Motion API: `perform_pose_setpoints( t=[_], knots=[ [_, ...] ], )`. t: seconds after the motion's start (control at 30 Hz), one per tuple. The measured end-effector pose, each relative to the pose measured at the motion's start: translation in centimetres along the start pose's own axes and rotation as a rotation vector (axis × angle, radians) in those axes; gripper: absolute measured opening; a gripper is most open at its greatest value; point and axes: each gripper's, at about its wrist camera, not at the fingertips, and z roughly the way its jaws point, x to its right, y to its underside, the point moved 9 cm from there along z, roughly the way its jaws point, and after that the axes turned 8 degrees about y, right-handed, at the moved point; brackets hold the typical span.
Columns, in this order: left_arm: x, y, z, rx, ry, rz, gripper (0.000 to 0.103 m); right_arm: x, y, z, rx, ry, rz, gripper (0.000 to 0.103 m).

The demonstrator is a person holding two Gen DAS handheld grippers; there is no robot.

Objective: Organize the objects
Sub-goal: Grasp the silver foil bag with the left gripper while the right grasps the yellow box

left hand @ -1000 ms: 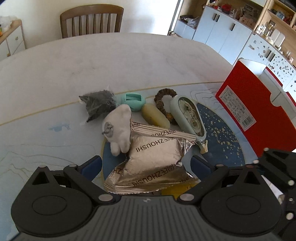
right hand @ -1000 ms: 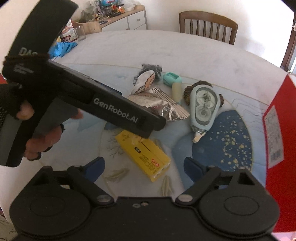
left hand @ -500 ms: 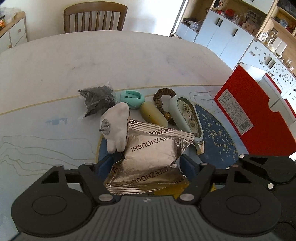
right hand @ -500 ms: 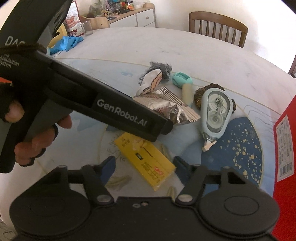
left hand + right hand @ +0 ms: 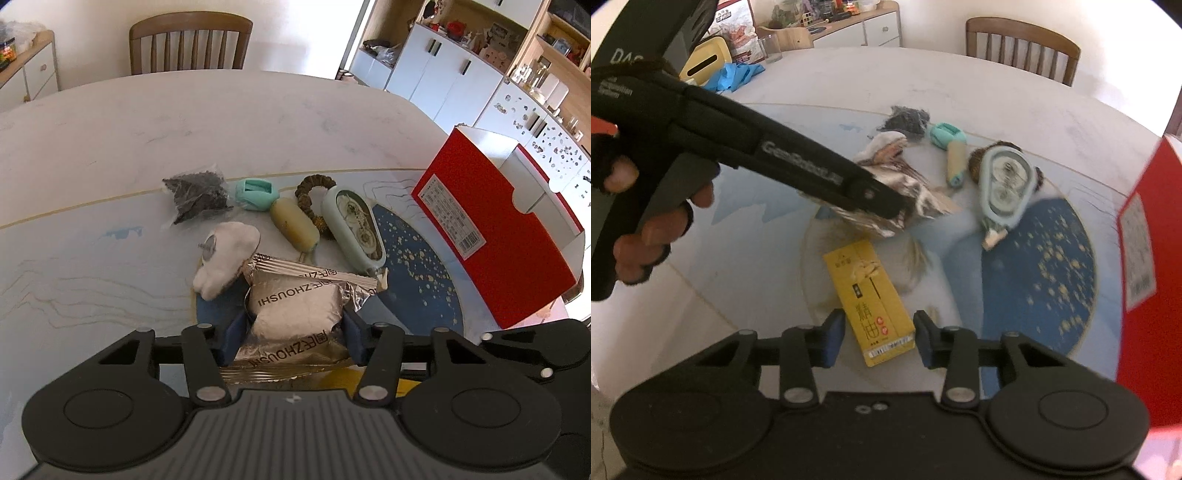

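The table (image 5: 110, 122) fills most of both views, with the red box (image 5: 491, 229) standing at the right edge of the frame. In the lower middle of the left wrist view, the left gripper (image 5: 293, 332) has its blue pads pressed into both sides of the silver foil packet (image 5: 295, 310); a second ago they stood wide apart on either side of it, half a second ago only partly closed. The right gripper (image 5: 879, 338) has also narrowed since then: its fingers now sit just beside the yellow carton (image 5: 870, 299) at lower centre, a slim gap showing on each side, so not yet clamped. Above the packet, untouched in the middle of the frame, lie the mint correction tape (image 5: 354, 225), white plush (image 5: 225, 254), beige tube (image 5: 293, 225), dark leaf bag (image 5: 197, 194) and small teal clip (image 5: 256, 192)
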Motion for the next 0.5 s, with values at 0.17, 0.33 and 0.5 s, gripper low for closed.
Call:
perform_pose_setpoints(
  t=[0.17, 0.33, 0.5],
  knots=[
    [0.6, 0.7, -1.2, 0.013, 0.011, -0.003, 0.053, 1.3, 1.1, -1.8, 0.014, 0.015, 0.057, 0.033],
    [1.7, 1.4, -2.4, 0.027, 0.017, -0.005, 0.053, 2.7, 1.9, -3.5, 0.038, 0.031, 0.119, 0.03],
    [3.1, 1.6, -3.6, 0.046, 0.019, 0.003, 0.053, 4.2, 1.8, -5.5, 0.079, 0.055, 0.168, 0.029]
  ],
)
